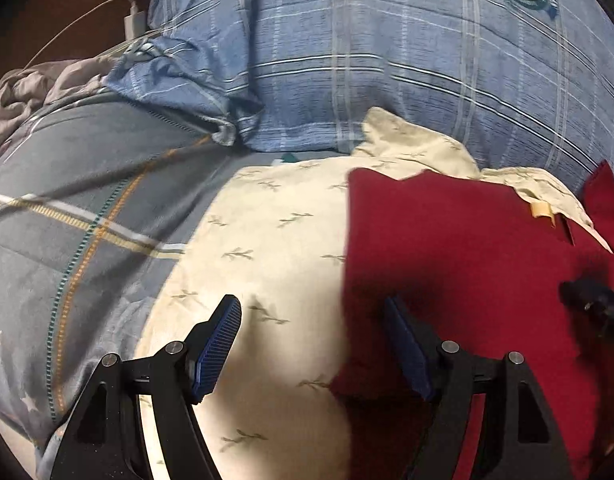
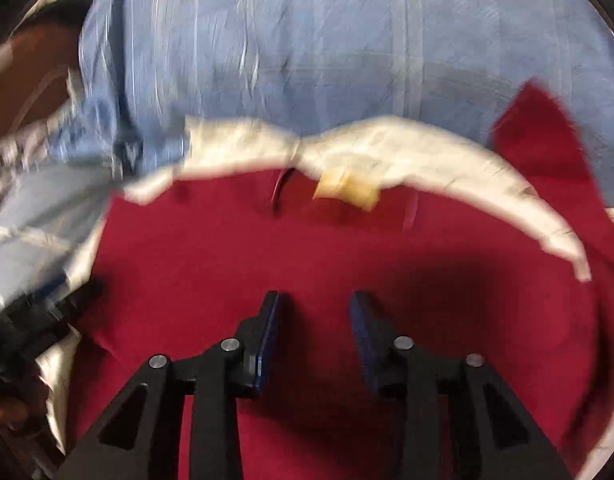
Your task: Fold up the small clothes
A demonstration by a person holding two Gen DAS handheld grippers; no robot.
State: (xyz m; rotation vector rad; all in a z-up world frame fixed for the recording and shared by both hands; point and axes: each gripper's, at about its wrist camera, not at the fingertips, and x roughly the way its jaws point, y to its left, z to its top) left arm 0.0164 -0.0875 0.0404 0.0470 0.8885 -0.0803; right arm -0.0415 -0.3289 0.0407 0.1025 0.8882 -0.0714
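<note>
Left wrist view: both tools, left tool [image 1: 313,344] and right tool [image 2: 315,336], spread over soft, limp red cloth [image 1: 467,272]; pinch its edge

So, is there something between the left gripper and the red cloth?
Nothing visible. The open left gripper hangs right at the left edge of the red cloth, which lies uncovered on the cream garment.

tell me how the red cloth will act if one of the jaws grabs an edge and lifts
The red cloth will probably go limp and drape, since it lies flat and follows the cream cloth under it. It looks thin, so likely light. Its free corner already sticks up, so the rest may trail and shift the layer below.
</note>
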